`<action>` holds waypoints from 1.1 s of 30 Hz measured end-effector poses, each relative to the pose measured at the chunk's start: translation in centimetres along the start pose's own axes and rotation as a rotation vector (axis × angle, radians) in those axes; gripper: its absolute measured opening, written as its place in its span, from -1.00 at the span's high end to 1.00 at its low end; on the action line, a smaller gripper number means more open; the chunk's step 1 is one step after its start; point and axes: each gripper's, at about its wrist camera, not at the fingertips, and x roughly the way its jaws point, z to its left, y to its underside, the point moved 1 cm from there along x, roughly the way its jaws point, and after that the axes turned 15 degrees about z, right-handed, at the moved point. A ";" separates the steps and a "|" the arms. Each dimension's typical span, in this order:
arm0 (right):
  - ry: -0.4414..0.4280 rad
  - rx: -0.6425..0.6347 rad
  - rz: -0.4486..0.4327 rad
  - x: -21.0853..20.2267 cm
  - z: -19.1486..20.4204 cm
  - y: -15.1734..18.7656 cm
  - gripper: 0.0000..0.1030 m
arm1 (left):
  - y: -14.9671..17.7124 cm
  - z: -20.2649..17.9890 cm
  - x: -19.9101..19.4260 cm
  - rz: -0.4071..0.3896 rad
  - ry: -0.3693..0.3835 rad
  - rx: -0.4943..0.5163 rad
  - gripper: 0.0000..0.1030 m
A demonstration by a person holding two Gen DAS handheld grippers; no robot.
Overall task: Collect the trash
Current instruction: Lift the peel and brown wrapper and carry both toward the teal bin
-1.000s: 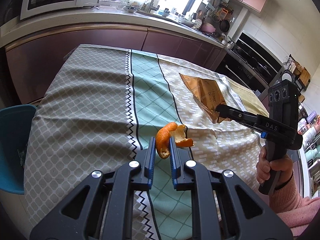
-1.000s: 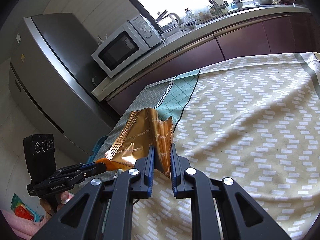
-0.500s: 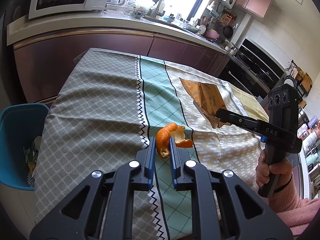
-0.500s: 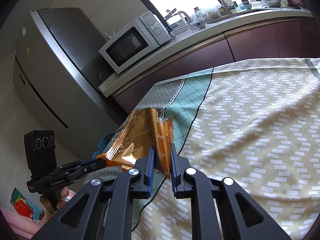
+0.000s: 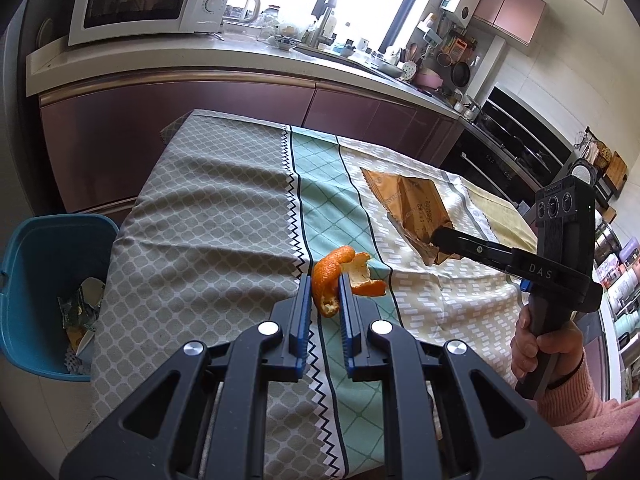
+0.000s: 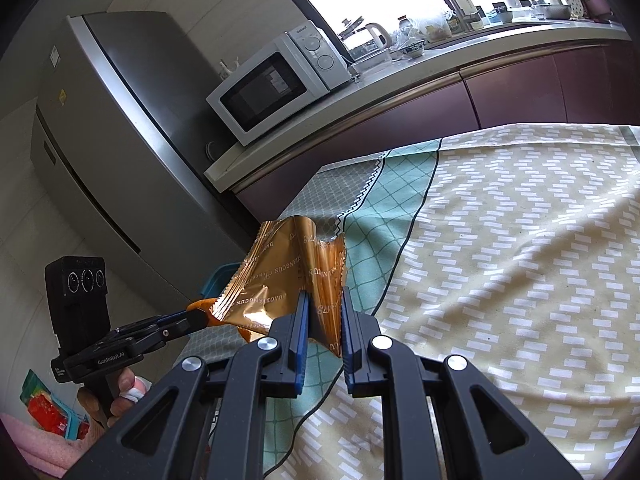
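My left gripper (image 5: 325, 285) is shut on a curled orange peel (image 5: 332, 276) and holds it above the table's patterned cloth (image 5: 224, 208). My right gripper (image 6: 323, 304) is shut on a crumpled gold snack wrapper (image 6: 280, 276), lifted off the cloth. The wrapper (image 5: 416, 208) and the right gripper (image 5: 438, 236) also show in the left wrist view. The left gripper (image 6: 192, 318) with a bit of the peel (image 6: 199, 304) shows at the lower left of the right wrist view. A blue trash bin (image 5: 36, 264) with trash inside stands on the floor left of the table.
A kitchen counter (image 5: 240, 64) with a microwave (image 5: 148, 0) runs behind the table. A steel fridge (image 6: 112, 128) stands left of it. An oven and stove (image 5: 516, 136) are at the far right. The bin's rim (image 6: 218, 274) shows behind the wrapper.
Both grippers have lifted and pulled back with their loads. The left view has swung so that more of the blue bin shows. The grips are unchanged.
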 end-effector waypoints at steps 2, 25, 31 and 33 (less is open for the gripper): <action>-0.002 -0.003 0.002 0.1 0.1 0.0 0.74 | 0.0 0.2 -0.2 -0.004 0.000 -0.005 0.74; -0.014 -0.030 0.008 0.5 1.6 -0.1 0.75 | 0.4 2.1 -2.1 -0.042 -0.024 -0.035 0.74; -0.019 -0.040 0.014 0.9 2.0 -0.3 0.75 | 0.6 2.5 -2.6 -0.051 -0.029 -0.047 0.74; -0.019 -0.044 0.015 1.0 2.2 -0.4 0.74 | 0.7 2.7 -2.8 -0.054 -0.031 -0.051 0.74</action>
